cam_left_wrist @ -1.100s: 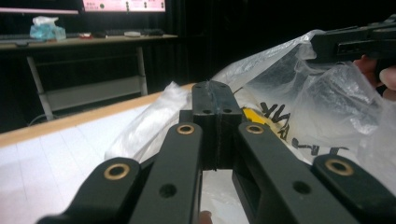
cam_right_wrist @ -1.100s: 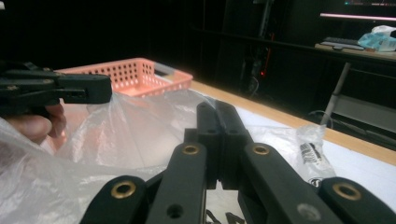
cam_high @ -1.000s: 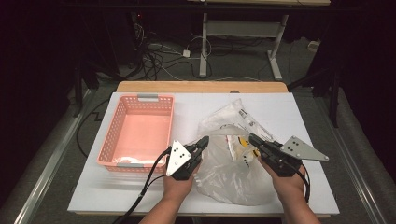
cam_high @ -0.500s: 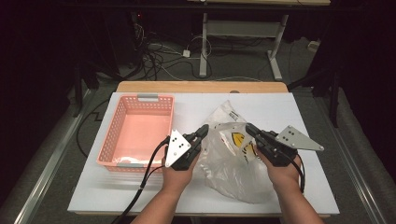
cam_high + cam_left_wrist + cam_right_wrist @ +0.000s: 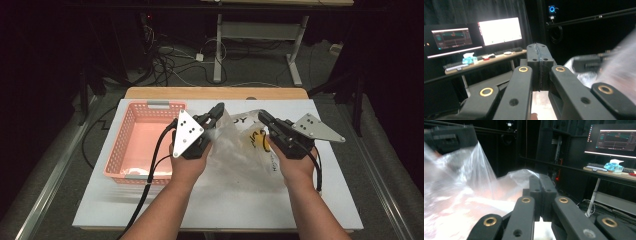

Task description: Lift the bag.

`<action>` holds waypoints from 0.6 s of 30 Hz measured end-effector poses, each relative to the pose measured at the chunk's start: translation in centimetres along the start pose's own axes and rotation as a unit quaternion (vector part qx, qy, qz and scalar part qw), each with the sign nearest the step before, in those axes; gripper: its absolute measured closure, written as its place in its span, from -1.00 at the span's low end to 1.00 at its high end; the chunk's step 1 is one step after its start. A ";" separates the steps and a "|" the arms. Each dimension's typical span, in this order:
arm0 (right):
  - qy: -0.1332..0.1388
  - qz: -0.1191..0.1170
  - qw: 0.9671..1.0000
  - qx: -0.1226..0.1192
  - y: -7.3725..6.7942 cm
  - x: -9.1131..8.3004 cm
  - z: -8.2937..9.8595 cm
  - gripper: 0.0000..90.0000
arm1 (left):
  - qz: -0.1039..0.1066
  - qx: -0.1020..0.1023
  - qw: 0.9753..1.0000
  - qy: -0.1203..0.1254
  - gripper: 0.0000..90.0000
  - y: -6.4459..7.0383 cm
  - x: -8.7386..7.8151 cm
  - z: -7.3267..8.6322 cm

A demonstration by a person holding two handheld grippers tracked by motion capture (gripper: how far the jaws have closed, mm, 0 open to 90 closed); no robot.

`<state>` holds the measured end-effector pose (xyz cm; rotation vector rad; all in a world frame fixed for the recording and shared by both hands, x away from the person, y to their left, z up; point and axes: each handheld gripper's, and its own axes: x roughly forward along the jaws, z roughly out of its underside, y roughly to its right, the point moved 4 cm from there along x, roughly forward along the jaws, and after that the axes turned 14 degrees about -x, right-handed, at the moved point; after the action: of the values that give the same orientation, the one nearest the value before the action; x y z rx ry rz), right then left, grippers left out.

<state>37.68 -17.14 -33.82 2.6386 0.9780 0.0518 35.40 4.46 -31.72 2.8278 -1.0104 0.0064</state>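
both grippers, left gripper [image 5: 218, 111] and right gripper [image 5: 264, 119], jaws pressed together on the clear plastic bag's [image 5: 245, 150] upper edges, lifted over the white table [image 5: 225, 210]. pink basket [image 5: 131, 145] left of bag; dark room, lit monitors [image 5: 499, 31] behind. forearms angled inward, grippers tilted up.

Plastic bag [image 5: 245, 150] now higher, stretched.

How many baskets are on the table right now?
1. The pink basket sits on the left side of the table, beside the left gripper. The plastic bag held up beside it could hide small things, but no second basket.
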 end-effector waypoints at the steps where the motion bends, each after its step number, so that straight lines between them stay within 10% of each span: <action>1: 0.000 0.000 1.000 -0.001 0.0 0.1 -0.1 1.00 | -0.001 0.003 1.000 0.005 0.96 0.0 0.1 -0.4; 18: 0.063 0.028 0.998 0.002 2.3 1.0 -5.5 1.00 | -0.001 0.003 0.999 0.054 0.96 -0.1 3.2 -5.8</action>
<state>39.08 -16.59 -27.95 2.6943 0.9443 0.2327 38.20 3.24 -25.86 2.7983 -0.9864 0.1610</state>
